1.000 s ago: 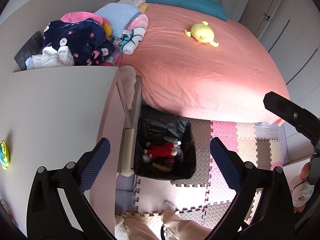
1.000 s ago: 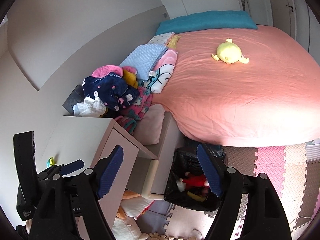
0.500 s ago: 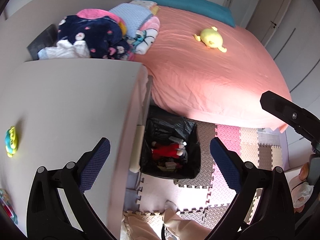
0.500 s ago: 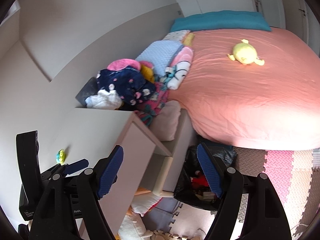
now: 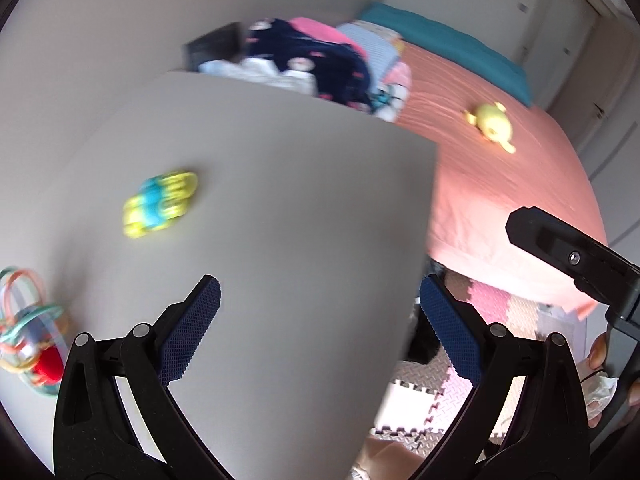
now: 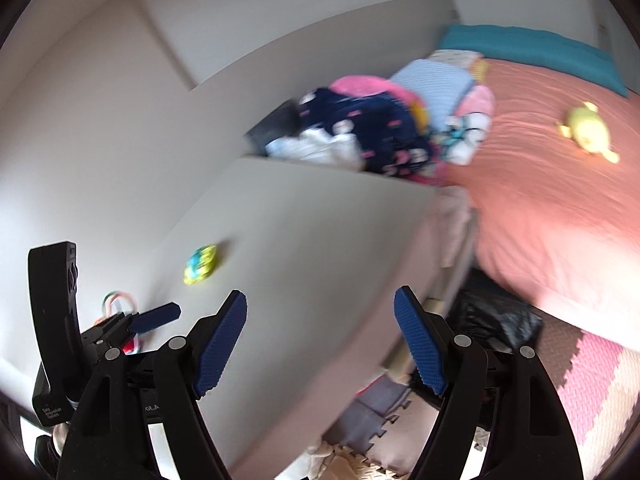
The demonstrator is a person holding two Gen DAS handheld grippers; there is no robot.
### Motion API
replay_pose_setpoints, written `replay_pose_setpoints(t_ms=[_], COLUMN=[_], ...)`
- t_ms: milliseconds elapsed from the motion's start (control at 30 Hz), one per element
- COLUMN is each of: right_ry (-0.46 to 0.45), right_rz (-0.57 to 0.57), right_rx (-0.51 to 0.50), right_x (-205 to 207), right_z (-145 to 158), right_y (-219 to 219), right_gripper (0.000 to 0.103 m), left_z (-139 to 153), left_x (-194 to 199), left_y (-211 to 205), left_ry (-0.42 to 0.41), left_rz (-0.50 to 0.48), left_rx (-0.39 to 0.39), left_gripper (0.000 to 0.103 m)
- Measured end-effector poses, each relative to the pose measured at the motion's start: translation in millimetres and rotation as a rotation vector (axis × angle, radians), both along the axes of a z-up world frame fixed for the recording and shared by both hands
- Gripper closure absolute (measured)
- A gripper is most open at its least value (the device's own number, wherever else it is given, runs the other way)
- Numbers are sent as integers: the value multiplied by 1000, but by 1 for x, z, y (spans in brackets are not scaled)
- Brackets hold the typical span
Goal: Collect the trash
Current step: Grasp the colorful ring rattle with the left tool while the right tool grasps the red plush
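Both tongs (image 5: 320,332) (image 6: 320,340) have swung over the desk (image 5: 288,240), angled down, spread, seemingly empty.

**Blurry frames, lots hidden**

Both views are smeared. The yellow-and-blue toy (image 5: 160,204) on the white desk (image 5: 280,240) is too blurred to identify. The ring toy (image 5: 28,328) is cut off by the left edge. The desk hides most of the black trash bag (image 6: 496,320), so its contents can't be seen.
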State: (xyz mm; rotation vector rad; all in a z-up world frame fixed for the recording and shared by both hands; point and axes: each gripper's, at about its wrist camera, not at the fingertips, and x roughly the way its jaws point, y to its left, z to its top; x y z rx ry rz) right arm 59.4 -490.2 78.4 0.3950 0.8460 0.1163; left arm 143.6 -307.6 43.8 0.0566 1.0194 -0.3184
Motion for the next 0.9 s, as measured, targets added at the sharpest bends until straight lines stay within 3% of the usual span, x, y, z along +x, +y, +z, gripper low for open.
replay_pose_setpoints(t_ms=[467,733,900], right_ry=[16,25,31], right_rz=[402,668,770], right_rx=[-9,-52,-115], right_x=[40,43,50], right_z=[-2,-14,-26], right_y=[163,249,290], right_gripper=[28,51,54], left_z=[12,4,-7], left_x=[-42,-72,-85], left_y=[179,265,297], left_ry=[-31,-15,11], left_rz=[326,493,569], left_rx=[-15,-43,-86], left_gripper=[6,6,6])
